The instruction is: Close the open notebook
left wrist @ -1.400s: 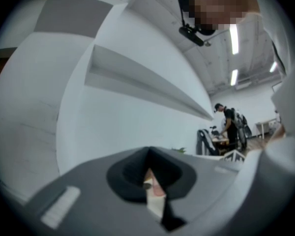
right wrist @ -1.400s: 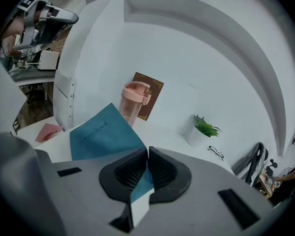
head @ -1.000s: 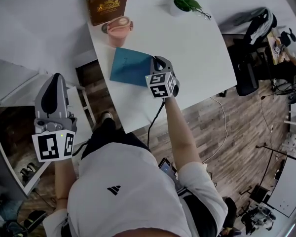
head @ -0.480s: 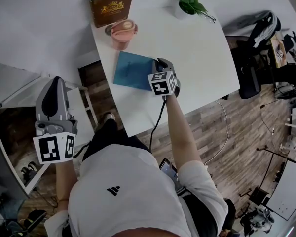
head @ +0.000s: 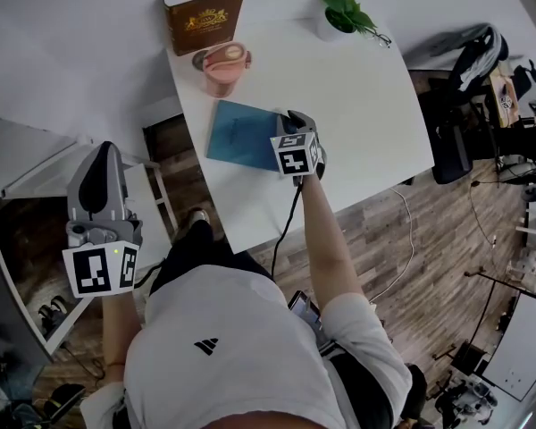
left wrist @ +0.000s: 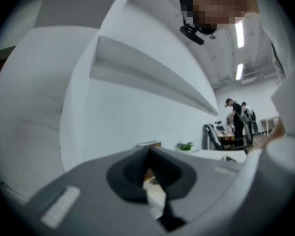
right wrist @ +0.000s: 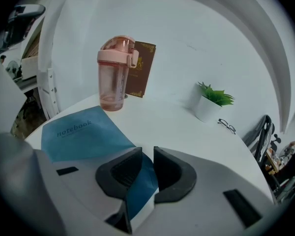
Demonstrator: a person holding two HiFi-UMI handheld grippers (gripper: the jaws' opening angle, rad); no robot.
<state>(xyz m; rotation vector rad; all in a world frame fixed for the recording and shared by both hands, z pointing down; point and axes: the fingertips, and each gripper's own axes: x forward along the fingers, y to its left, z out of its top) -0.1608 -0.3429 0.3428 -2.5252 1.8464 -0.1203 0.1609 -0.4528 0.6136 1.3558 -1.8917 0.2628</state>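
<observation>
Blue notebook point(right wrist: 78, 132), corner between opening right fingers point(right wrist: 173, 173)

Here's the wearer from above: a white short-sleeved T-shirt point(head: 255, 329) with a small black three-stripe logo point(head: 206, 345) on the front, and dark trousers point(head: 196, 250) below it. The left gripper point(head: 97, 155) is a long grey shell with a black oval inset. The left marker cube point(head: 100, 269) flashes bold black-and-white squares and one tiny green light. The right gripper point(head: 290, 117) wears the right marker cube point(head: 295, 155) in the same pattern, and a thin black cable point(head: 284, 226) trails off it. Up close, both tools show smooth grey housings around scooped black pads point(right wrist: 120, 173).
</observation>
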